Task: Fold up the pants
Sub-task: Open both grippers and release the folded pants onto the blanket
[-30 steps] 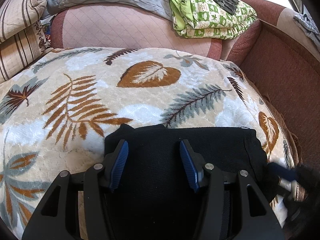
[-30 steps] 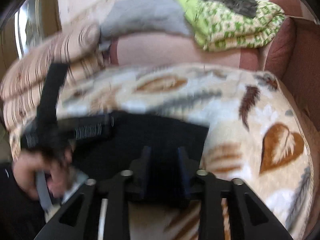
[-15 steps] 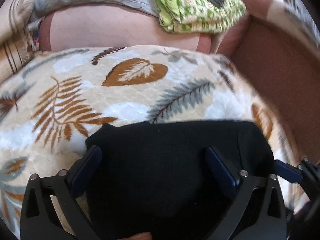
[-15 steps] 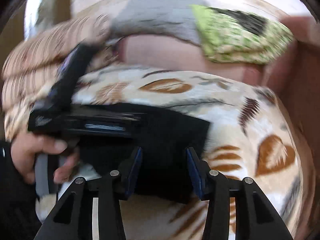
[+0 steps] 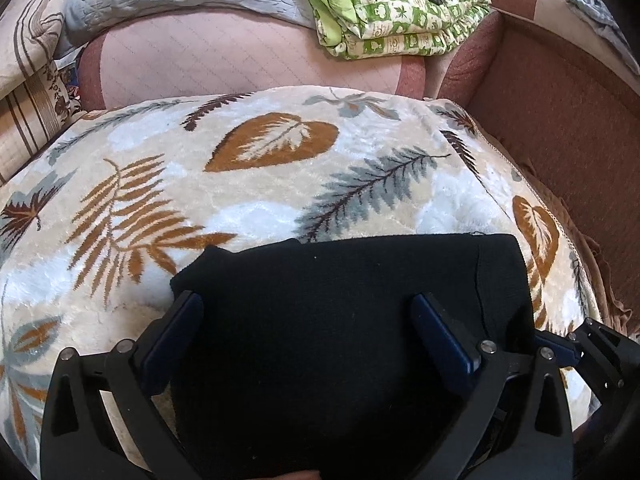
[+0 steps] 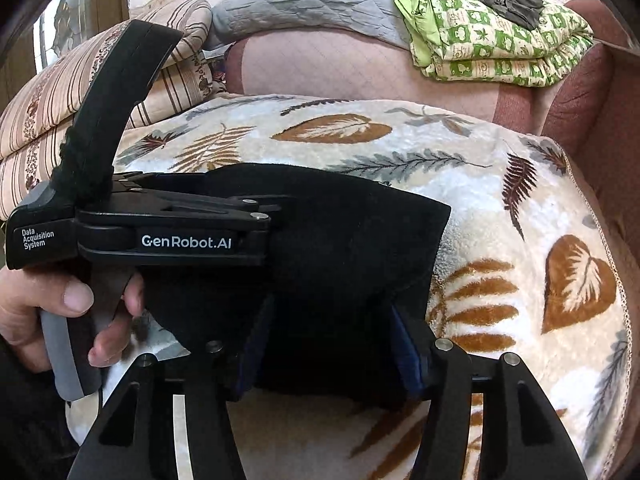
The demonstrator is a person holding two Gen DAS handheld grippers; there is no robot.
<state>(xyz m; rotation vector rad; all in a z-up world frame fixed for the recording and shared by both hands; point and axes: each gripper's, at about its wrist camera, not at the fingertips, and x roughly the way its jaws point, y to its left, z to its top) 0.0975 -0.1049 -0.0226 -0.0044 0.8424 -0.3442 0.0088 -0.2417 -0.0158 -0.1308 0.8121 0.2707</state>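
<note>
The black pants (image 5: pixel 332 320) lie folded into a compact dark rectangle on a cream blanket with brown and grey leaf prints (image 5: pixel 260 184), spread over a reddish-brown sofa (image 5: pixel 560 112). The left gripper (image 5: pixel 308 312) hangs over the pants with its blue-padded fingers (image 5: pixel 176 336) spread wide, one near each side of the bundle, gripping nothing. The right gripper (image 6: pixel 328 344) sits at the near edge of the pants, its jaws also parted wide with the dark cloth showing between them; no pinch on the fabric is visible. In the right wrist view the left gripper (image 6: pixel 276 216) shows from the side, resting over the pants (image 6: pixel 360 232), with the person's left hand (image 6: pixel 60 312) around its grey handle. A green patterned quilt (image 5: pixel 400 8) is stacked on the sofa back
</note>
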